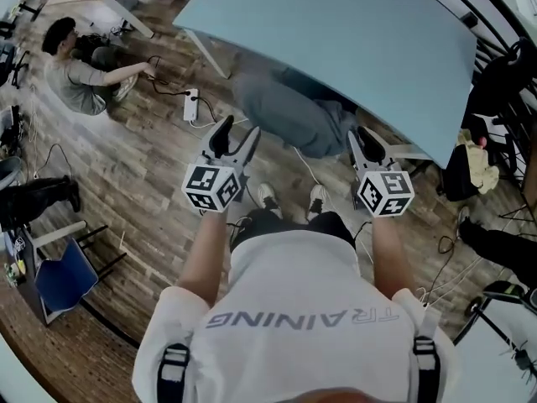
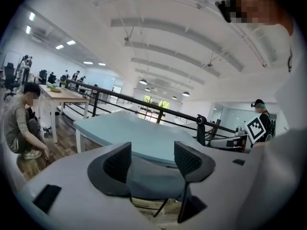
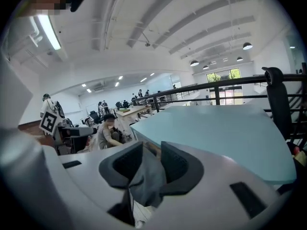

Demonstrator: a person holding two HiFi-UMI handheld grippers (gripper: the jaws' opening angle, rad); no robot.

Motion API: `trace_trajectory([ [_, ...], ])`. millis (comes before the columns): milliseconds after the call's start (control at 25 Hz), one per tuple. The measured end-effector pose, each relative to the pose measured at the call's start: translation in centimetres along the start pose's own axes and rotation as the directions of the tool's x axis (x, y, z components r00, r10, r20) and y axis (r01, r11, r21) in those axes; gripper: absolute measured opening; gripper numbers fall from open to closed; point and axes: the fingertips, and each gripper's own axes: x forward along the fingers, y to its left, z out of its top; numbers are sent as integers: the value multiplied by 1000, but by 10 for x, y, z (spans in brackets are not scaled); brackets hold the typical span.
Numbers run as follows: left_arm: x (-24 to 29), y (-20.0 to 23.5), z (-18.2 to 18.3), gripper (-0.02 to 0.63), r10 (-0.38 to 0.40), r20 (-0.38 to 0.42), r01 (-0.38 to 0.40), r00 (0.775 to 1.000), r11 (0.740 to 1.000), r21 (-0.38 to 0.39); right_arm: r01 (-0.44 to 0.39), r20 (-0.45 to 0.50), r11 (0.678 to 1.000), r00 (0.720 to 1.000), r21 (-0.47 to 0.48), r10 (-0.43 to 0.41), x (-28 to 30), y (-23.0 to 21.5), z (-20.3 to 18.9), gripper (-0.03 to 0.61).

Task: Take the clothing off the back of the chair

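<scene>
Two grippers reach forward side by side (marker cubes facing the camera). On the left gripper (image 1: pixel 240 127) the jaws stand well apart. The grey clothing (image 1: pixel 289 112) lies at about one o'clock of its tips and shows through the gap, unpinched. The right gripper (image 1: pixel 362 133) keeps a narrow gap, pads not pressing, with the cloth's edge just beside its tips at ten o'clock. Farther off, the clothing drapes over the chair (image 2: pixel 160 210), tucked under the near edge of the pale blue table (image 1: pixel 336 32).
</scene>
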Motion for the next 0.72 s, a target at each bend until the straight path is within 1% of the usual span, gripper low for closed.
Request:
trace_trajectory([
  [80,13,16,-15,299,-10,-57,9,998,1000,-12,7,-50,1000,999,-8,-7,11,5,-16,210],
  [120,19,23,-23,312,-8,-84,6,996,1000,-15,14,-78,1000,997,-13,-15,15,5,-25,249],
  [200,33,36,-39,332,5,-135,-8,991,1000,-23,25,-138,999,990,-19,-28,22,5,-46,307],
  [240,41,42,-47,337,10,-159,-15,987,999,-29,27,-169,999,985,-21,-30,26,4,-57,327],
  [360,65,57,-73,351,13,-230,-27,973,998,-59,31,-258,999,965,-34,-39,39,2,-87,360],
  [440,82,63,-88,362,7,-264,-34,965,995,-96,35,-312,998,949,-56,-51,49,-2,-106,370],
  [560,106,68,-106,380,8,-299,-55,954,988,-148,31,-385,994,920,-100,-67,65,-12,-132,382],
  [640,118,70,-117,392,16,-318,-73,948,983,-167,21,-427,992,901,-125,-73,74,-17,-150,390],
  [720,130,70,-128,400,18,-339,-85,941,979,-184,8,-454,989,888,-145,-74,83,-20,-162,393],
])
